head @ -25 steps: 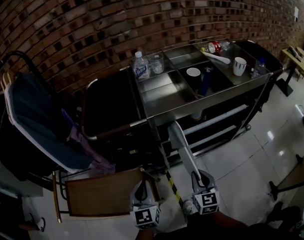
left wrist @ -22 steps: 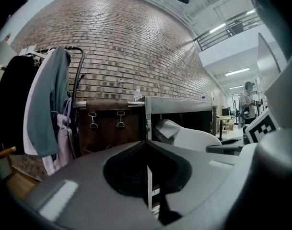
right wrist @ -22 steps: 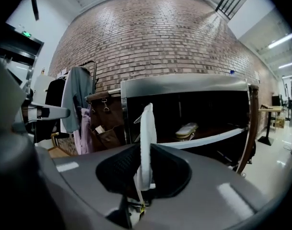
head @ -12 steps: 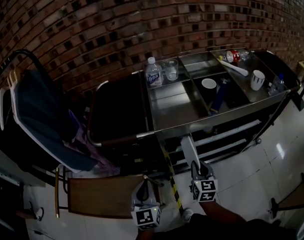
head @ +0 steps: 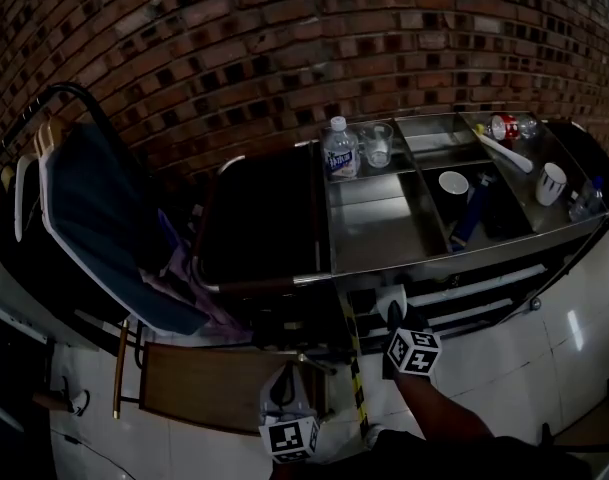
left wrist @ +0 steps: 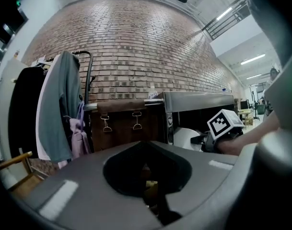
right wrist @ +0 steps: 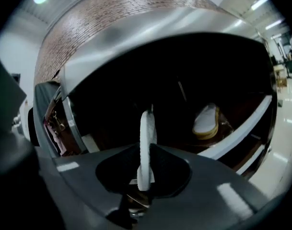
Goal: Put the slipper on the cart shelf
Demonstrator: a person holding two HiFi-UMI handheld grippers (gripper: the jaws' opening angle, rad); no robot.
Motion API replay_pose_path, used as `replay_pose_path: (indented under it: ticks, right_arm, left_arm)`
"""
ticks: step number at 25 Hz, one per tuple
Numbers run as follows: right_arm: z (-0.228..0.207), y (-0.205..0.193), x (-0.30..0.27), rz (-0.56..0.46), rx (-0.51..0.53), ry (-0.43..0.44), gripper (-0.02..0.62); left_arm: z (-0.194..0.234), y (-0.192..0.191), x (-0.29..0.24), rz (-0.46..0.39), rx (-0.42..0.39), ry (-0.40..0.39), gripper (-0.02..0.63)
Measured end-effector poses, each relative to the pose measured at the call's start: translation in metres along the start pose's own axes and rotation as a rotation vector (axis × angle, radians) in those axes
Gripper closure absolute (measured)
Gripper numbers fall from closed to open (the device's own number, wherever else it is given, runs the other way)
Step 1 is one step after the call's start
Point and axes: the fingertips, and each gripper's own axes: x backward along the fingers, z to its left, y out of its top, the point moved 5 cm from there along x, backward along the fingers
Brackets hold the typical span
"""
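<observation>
In the head view my right gripper [head: 395, 324] reaches under the steel cart's top [head: 424, 258], shut on a white slipper [head: 389, 301] whose far end is hidden in the dark shelf. The right gripper view shows that slipper [right wrist: 146, 143] held edge-on in the right gripper [right wrist: 144, 178], pointing into the shelf opening. A second pale slipper [right wrist: 206, 120] lies deeper on the shelf to the right. My left gripper [head: 288, 371] hangs low near the floor, left of the right one, shut with nothing in it.
On the cart top stand a water bottle [head: 337, 151], a glass [head: 378, 145], a cup [head: 453, 183] and a mug [head: 552, 183]. A brown buckled case [left wrist: 126, 128] sits left of the cart. Clothes hang on a rack [head: 94, 228]. A wooden stool [head: 219, 388] is near my left gripper.
My right gripper has pushed forward and up with the slipper, whose front has gone in under the cart top. The left gripper has stayed low.
</observation>
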Motion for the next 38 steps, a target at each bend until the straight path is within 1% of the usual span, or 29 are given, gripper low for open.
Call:
replay_pose_path:
  ticks: [2, 4, 8, 11, 15, 20, 23, 26, 33, 38]
  right_arm:
    - [-0.005, -0.003, -0.013, 0.024, -0.07, -0.011, 0.538]
    - [-0.01, -0.006, -0.023, 0.036, -0.105, -0.021, 0.538]
    - [-0.01, -0.01, -0.039, 0.05, -0.115, -0.024, 0.538]
    - [-0.013, -0.015, -0.048, 0.065, -0.093, -0.055, 0.537]
    - [-0.015, -0.017, -0.051, 0.077, -0.016, -0.094, 0.529]
    - [-0.013, -0.016, -0.057, 0.068, 0.169, -0.146, 0.514]
    - [-0.005, -0.01, -0.059, 0.069, 0.248, -0.17, 0.509]
    - [-0.004, -0.009, -0.06, 0.076, 0.291, -0.19, 0.495]
    - [-0.016, -0.009, -0.062, 0.089, 0.364, -0.241, 0.43]
    - [-0.028, -0.015, -0.07, 0.125, 0.422, -0.283, 0.382]
  left_arm:
    - [0.001, 0.001, 0.001, 0.012, 0.003, 0.006, 0.591]
    - [0.003, -0.004, 0.003, 0.023, -0.001, 0.019, 0.591]
    - [0.007, -0.004, 0.007, 0.003, -0.001, 0.033, 0.591]
    - [0.012, -0.007, 0.01, 0.006, 0.005, 0.051, 0.591]
    - [0.014, -0.006, 0.012, 0.005, 0.013, 0.057, 0.591]
    - [0.013, -0.009, 0.015, 0.0, 0.02, 0.055, 0.591]
    - [0.013, -0.01, 0.016, 0.002, 0.033, 0.053, 0.591]
    - [0.012, -0.012, 0.017, 0.01, 0.036, 0.05, 0.591]
    - [0.015, -0.01, 0.02, -0.015, 0.056, 0.059, 0.591]
    - [0.013, -0.01, 0.023, -0.02, 0.061, 0.058, 0.591]
